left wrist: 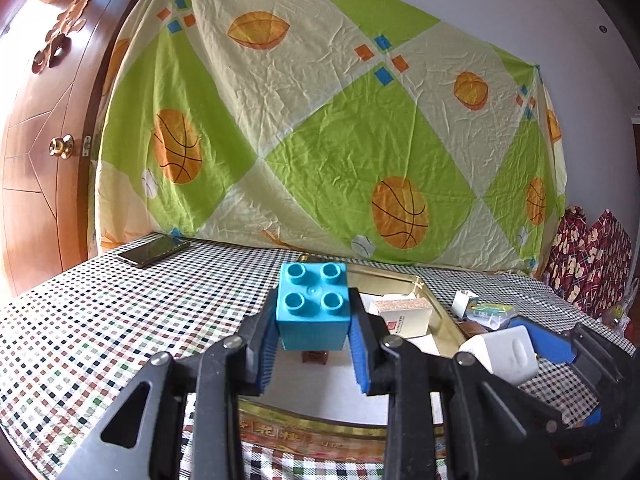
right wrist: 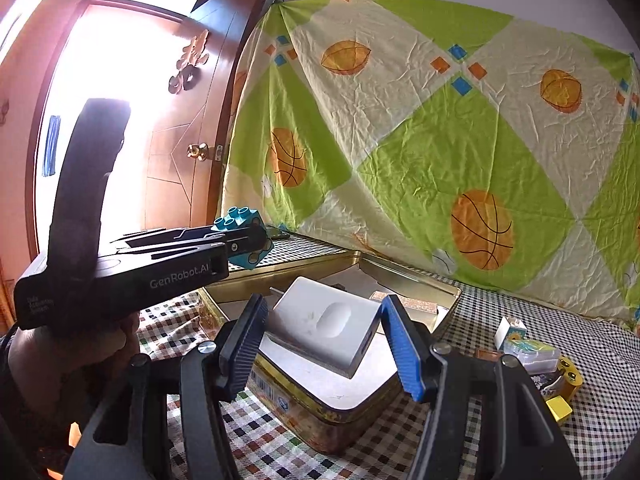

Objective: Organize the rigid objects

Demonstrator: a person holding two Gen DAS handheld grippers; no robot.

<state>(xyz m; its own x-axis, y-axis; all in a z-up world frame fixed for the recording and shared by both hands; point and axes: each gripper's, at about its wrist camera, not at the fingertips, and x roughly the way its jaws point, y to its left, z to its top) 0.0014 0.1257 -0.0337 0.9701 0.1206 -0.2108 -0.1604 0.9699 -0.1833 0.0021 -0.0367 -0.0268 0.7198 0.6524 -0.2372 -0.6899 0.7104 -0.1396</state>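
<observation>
My left gripper (left wrist: pixel 314 300) is shut on a light blue studded brick (left wrist: pixel 312 308), held studs up above the open gold tin (left wrist: pixel 438 312). The right wrist view shows the same brick (right wrist: pixel 240 220) in the left gripper (right wrist: pixel 248 236), off to the left over the tin's far corner. My right gripper (right wrist: pixel 325 308) is shut on a white rectangular block (right wrist: pixel 326 320), tilted, hanging over the tin (right wrist: pixel 320 416). The block (left wrist: pixel 504 352) also shows at the lower right of the left wrist view. A beige box (left wrist: pixel 404 316) lies inside the tin.
A phone (left wrist: pixel 154 251) lies at the far left of the checkered table. Right of the tin sit a small white carton (right wrist: pixel 510 330), a clear plastic case (right wrist: pixel 532 352) and yellow pieces (right wrist: pixel 568 380). A patterned sheet hangs behind; a wooden door stands left.
</observation>
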